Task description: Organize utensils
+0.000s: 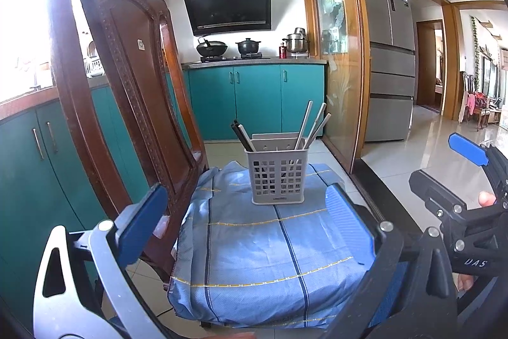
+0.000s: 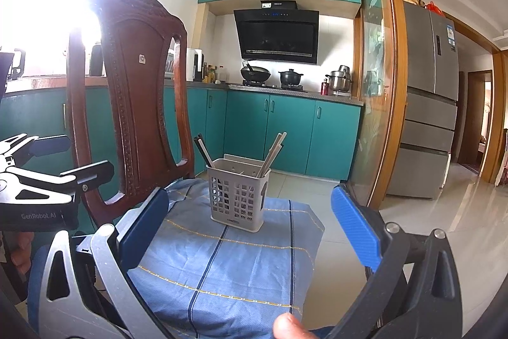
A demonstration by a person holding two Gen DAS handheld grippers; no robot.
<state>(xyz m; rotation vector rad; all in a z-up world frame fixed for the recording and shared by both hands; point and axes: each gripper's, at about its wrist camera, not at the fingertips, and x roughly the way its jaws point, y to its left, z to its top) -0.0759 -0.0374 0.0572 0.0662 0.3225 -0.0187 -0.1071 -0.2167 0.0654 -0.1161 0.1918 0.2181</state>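
Left gripper (image 1: 244, 208): fingers spread, empty. Straight ahead of it, at the far edge of the cloth-covered surface (image 1: 254, 250), stands the utensil holder (image 1: 277, 177), upright. Contents: dark chopsticks (image 1: 242, 134) leaning left, pale chopsticks (image 1: 312, 124) leaning right; long axes near vertical. Right gripper (image 2: 250, 221): also spread, empty, with the holder ahead and slightly left. Neither gripper clearly nearer. No loose utensils visible on the cloth; sorting looks done.

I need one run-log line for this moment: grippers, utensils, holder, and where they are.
left gripper: open, empty | right gripper: open, empty | chopsticks: standing in utensil holder | holder: upright on blue checked cloth
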